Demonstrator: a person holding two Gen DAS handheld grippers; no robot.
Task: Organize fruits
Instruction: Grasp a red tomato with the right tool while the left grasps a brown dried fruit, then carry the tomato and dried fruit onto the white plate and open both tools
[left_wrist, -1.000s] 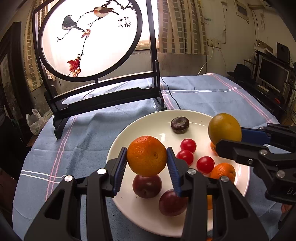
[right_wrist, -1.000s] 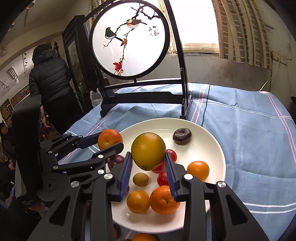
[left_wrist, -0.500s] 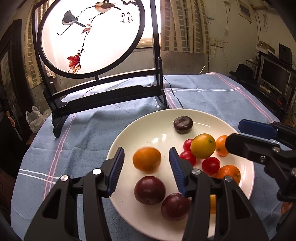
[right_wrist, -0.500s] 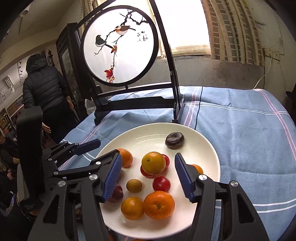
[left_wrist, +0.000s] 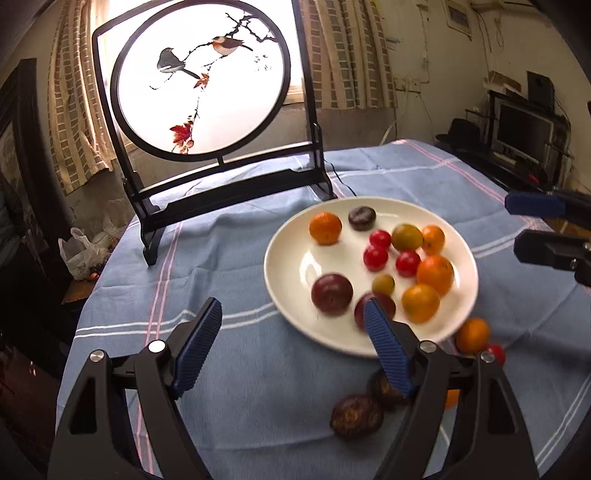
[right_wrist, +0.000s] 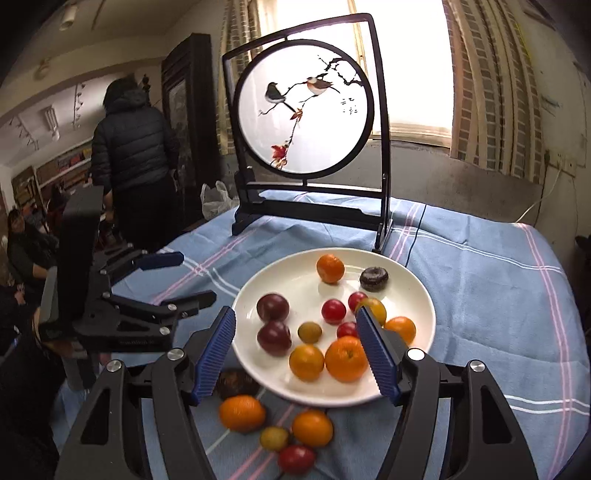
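Both grippers hang empty, jaws wide: left gripper (left_wrist: 291, 341) above bare cloth (left_wrist: 229, 369) just off the plate (left_wrist: 291, 295), right gripper (right_wrist: 295, 350) over the plate's near rim. Loose fruit lies on the cloth on the near side of the plate, below the right fingers: an orange (right_wrist: 242, 412), a second orange (right_wrist: 312, 428), a tomato (right_wrist: 296, 459). Right looks nearer; its next pick is probably down and back toward itself.
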